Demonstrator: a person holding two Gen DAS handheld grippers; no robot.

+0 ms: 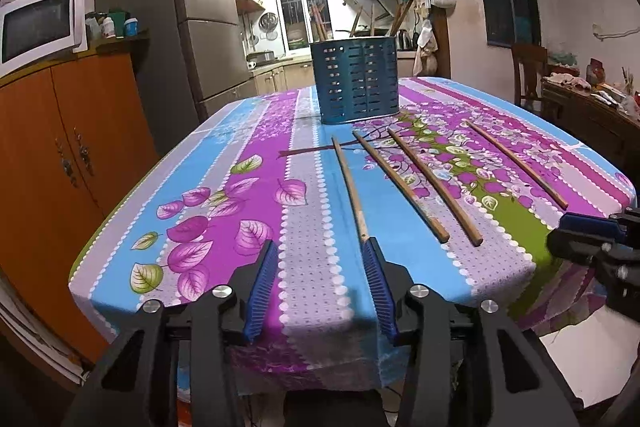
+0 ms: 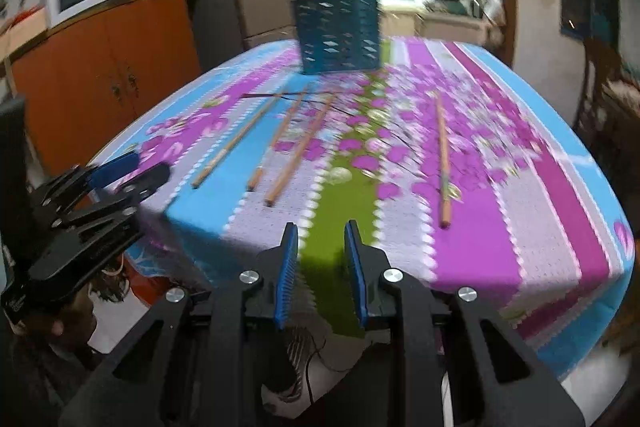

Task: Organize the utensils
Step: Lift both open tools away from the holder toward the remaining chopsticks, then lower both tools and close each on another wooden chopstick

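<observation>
Several wooden chopsticks lie apart on the flowered tablecloth (image 1: 304,211), pointing toward a blue slotted holder (image 1: 354,83) at the far side. More sticks (image 1: 320,23) stand in the holder. My left gripper (image 1: 320,247) hovers open over the near table edge with nothing between its fingers. The near end of the leftmost chopstick (image 1: 352,187) lies just beyond its right fingertip. My right gripper (image 2: 321,227) is open with a narrow gap, empty, over the green stripe. A single chopstick (image 2: 442,163) lies ahead to its right, and three others (image 2: 300,155) ahead to its left. The holder (image 2: 340,35) shows blurred.
An orange cabinet (image 1: 60,155) with a microwave (image 1: 36,27) on top stands left of the table, a fridge (image 1: 192,11) behind it. A chair (image 1: 528,75) and a cluttered sideboard (image 1: 592,99) are at the right. The right gripper's body (image 1: 592,239) shows at the left view's right edge.
</observation>
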